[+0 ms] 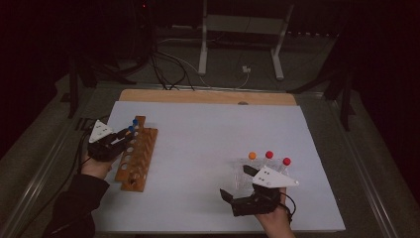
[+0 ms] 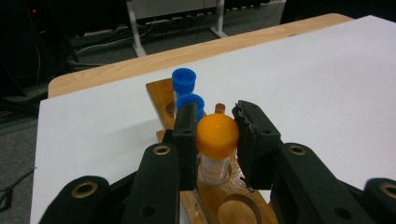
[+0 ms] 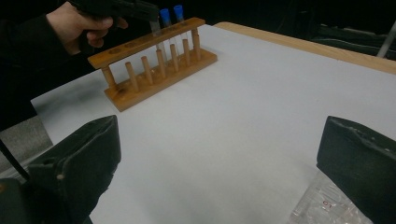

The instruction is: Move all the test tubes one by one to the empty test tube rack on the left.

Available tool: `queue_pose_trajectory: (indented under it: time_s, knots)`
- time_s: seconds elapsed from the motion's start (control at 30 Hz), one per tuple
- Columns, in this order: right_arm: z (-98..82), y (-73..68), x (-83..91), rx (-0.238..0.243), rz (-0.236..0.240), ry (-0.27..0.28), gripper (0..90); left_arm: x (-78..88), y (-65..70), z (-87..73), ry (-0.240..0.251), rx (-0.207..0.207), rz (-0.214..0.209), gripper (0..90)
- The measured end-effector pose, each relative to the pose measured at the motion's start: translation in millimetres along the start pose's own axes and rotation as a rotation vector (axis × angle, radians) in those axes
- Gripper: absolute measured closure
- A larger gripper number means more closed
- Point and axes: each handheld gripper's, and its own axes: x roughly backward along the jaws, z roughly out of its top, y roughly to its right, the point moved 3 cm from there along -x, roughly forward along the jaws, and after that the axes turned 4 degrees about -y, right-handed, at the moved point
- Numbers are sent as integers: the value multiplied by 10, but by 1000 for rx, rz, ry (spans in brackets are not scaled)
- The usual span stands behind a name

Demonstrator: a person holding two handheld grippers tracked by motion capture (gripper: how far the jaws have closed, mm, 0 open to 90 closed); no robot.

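A wooden tube rack (image 1: pixel 137 154) lies at the table's left, with two blue-capped tubes (image 1: pixel 133 125) standing in its far holes. My left gripper (image 1: pixel 120 137) hangs over that rack. In the left gripper view its jaws (image 2: pixel 216 113) are shut on an orange-capped tube (image 2: pixel 217 136) whose lower end sits in a rack hole (image 2: pixel 219 177), just before the blue caps (image 2: pixel 184 80). At the near right, my right gripper (image 1: pixel 232 192) stands open and holds nothing (image 3: pixel 219 140). Beside it is a clear rack (image 1: pixel 242 174) with one orange-capped tube (image 1: pixel 252 155) and two red-capped tubes (image 1: pixel 269 154).
The white table sheet (image 1: pixel 208 144) lies bare between the two racks. The wooden table edge (image 1: pixel 208 96) runs along the back. Cables and a metal stand (image 1: pixel 240 34) lie on the floor behind. The clear rack's corner (image 3: pixel 327 207) shows by my right jaw.
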Motion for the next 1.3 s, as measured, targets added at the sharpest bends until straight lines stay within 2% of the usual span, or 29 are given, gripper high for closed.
queue_pose_trajectory:
  time_s: [0.17, 0.23, 0.27, 0.37, 0.43, 0.5, 0.63, 0.7, 0.73, 0.8, 0.87, 1.0, 1.13, 1.2, 1.27, 1.3]
  knots:
    - [2, -3, -1, 0, 5, 0, 0, 11, 4, -3, -16, -17, -7, 714]
    - [4, -6, 2, 3, 5, 1, 0, 39, 19, 6, -8, -18, -1, 706]
    - [6, -6, 7, 4, 5, 2, 0, 70, 46, 19, 6, -26, -5, 687]
    - [14, 7, 24, 9, 0, 8, 0, 172, 141, 76, 25, -58, -12, 537]
    - [27, 28, 43, 9, -9, 12, 0, 257, 213, 118, 57, -59, -39, 429]
    - [42, 58, 71, 8, -18, 21, 0, 338, 297, 161, 84, -52, -89, 352]
    - [75, 152, 154, 0, -55, 43, 0, 450, 523, 212, 100, -74, -180, 176]
    - [83, 212, 195, -10, -77, 50, 0, 478, 643, 211, 102, -86, -222, 152]
    - [83, 239, 213, -19, -89, 54, 0, 487, 702, 207, 102, -91, -235, 111]
    - [81, 293, 241, -25, -121, 52, 0, 499, 806, 195, 97, -93, -283, 91]
    - [71, 346, 265, -36, -152, 49, 0, 500, 911, 177, 93, -103, -307, 65]
    - [4, 421, 246, -55, -205, 12, 0, 489, 1087, 123, 86, -108, -381, 40]
    - [-88, 488, 174, -69, -245, -26, 91, 448, 1187, 67, 67, -108, -434, 40]
    - [-130, 515, 124, -68, -276, -55, 164, 419, 1238, 26, 58, -116, -449, 40]
    - [-171, 543, 78, -75, -287, -77, 214, 398, 1270, 6, 49, -126, -454, 40]
    - [-190, 560, 53, -74, -292, -93, 294, 387, 1287, -2, 46, -128, -463, 40]
